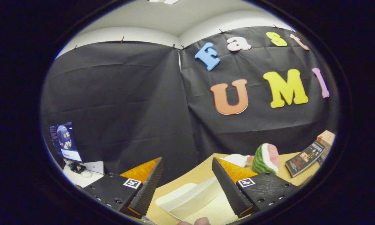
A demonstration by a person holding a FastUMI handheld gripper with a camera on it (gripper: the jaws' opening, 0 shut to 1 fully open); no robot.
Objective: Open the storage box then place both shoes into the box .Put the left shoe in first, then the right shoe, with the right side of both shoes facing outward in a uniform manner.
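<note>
On the tan table [203,175] before the black-draped booth wall, the gripper [187,184] is hovering with fingers spread apart and empty above the white storage box [190,197], likely heading toward opening its lid.

The tool [187,181] points forward and slightly upward, its two fingers spread wide with a clear gap between them and nothing held in it. The left finger [148,187] and the right finger [229,189] lean outward from each other, their ridged inner faces turned toward the gap. Below the fingers, at the base of the tool, a person's fingertips [197,222] just peek into sight.
</note>
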